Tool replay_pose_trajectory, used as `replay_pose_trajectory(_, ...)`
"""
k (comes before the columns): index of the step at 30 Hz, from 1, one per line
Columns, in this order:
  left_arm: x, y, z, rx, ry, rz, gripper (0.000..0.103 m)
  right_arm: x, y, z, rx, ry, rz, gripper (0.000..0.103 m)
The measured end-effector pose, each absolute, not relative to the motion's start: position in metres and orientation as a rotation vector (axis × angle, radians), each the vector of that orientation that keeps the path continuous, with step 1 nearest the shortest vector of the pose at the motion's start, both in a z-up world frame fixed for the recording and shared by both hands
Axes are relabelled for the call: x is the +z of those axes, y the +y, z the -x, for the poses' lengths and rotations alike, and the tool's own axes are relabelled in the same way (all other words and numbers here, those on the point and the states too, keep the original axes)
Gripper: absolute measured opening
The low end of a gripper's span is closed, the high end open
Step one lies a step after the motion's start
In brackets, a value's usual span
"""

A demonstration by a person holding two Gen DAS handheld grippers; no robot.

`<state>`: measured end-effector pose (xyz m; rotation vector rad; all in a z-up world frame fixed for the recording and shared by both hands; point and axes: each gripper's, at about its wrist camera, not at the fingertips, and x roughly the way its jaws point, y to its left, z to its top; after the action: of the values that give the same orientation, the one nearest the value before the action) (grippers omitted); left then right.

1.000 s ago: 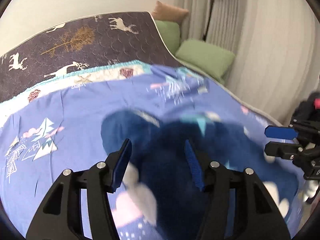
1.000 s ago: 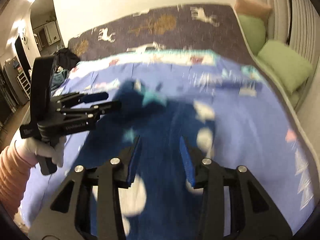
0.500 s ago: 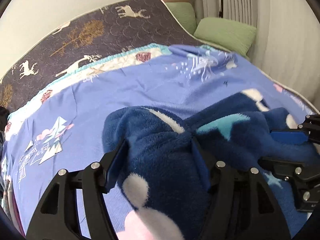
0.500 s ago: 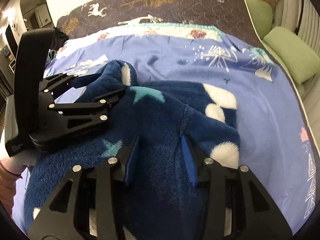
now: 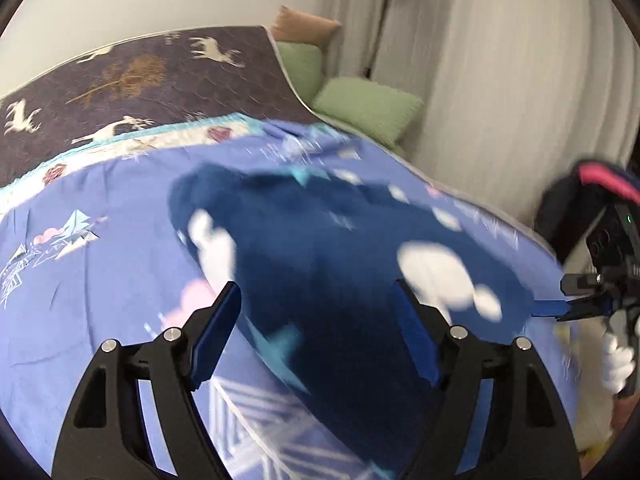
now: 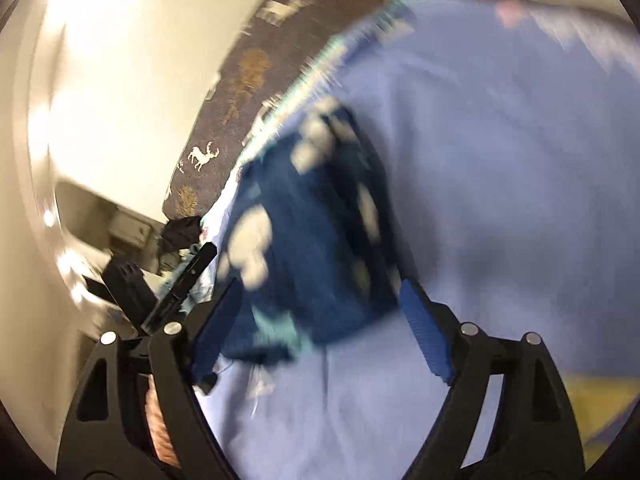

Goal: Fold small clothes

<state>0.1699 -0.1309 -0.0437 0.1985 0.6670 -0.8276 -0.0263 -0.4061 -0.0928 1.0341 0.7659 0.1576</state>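
Fleece (image 5: pixel 320 248) lies spread on the bedsheet (image 5: pixel 100 272) just ahead of our left gripper (image 5: pixel 316 336) and right gripper (image 6: pixel 320 320), whose jaws have just been opening, empty, so it can settle flat.

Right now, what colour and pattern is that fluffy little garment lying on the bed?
Dark navy fleece garment with white blobs and pale teal shapes; clearest in the left wrist view.

black two-finger left gripper (image 5: pixel 316 336) and right gripper (image 6: pixel 320 322), blue pads, silver screws; white glove (image 5: pixel 618 362), pink ribbed sleeve (image 6: pixel 158 428).
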Motion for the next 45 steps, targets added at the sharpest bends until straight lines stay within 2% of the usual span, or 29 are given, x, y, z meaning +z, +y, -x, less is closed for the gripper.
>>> replay_pose_trajectory(3, -0.053, -0.131, -0.152, -0.769, 0.621, -0.229, 0.083, -0.118, -0.392, 0.03, 0.195, 0.839, -1.147, 0.084)
replay_pose_trajectory(6, -0.058, -0.125, -0.158, -0.762, 0.69, -0.145, 0.083, -0.127, -0.377, 0.019, 0.195, 0.886, -1.196, 0.09)
replay_pose_trajectory(8, -0.06, -0.125, -0.158, -0.756, 0.693, -0.148, 0.083, -0.124, -0.375, 0.013, 0.166, 0.876, -1.202, 0.096)
replay_pose_trajectory(11, -0.063, -0.126, -0.16, -0.756, 0.704, -0.131, 0.084, -0.124, -0.375, -0.007, 0.121, 0.849, -1.209, 0.096)
replay_pose_trajectory(15, -0.071, -0.123, -0.166, -0.761, 0.731, -0.078, 0.092, -0.123, -0.361, -0.031, 0.072, 0.853, -1.156, 0.101)
replay_pose_trajectory(19, -0.077, -0.118, -0.172, -0.785, 0.753, -0.022, 0.096, -0.119, -0.345, -0.039, 0.017, 0.823, -1.083, 0.101)
replay_pose_trajectory(26, -0.087, -0.113, -0.184, -0.846, 0.786, 0.062, 0.101, -0.123, -0.338, -0.05, -0.047, 0.772, -1.123, 0.101)
replay_pose_trajectory(45, -0.08, -0.116, -0.209, -0.952, 0.833, 0.079, 0.102, -0.126, -0.34, -0.053, -0.062, 0.748, -1.096, 0.101)
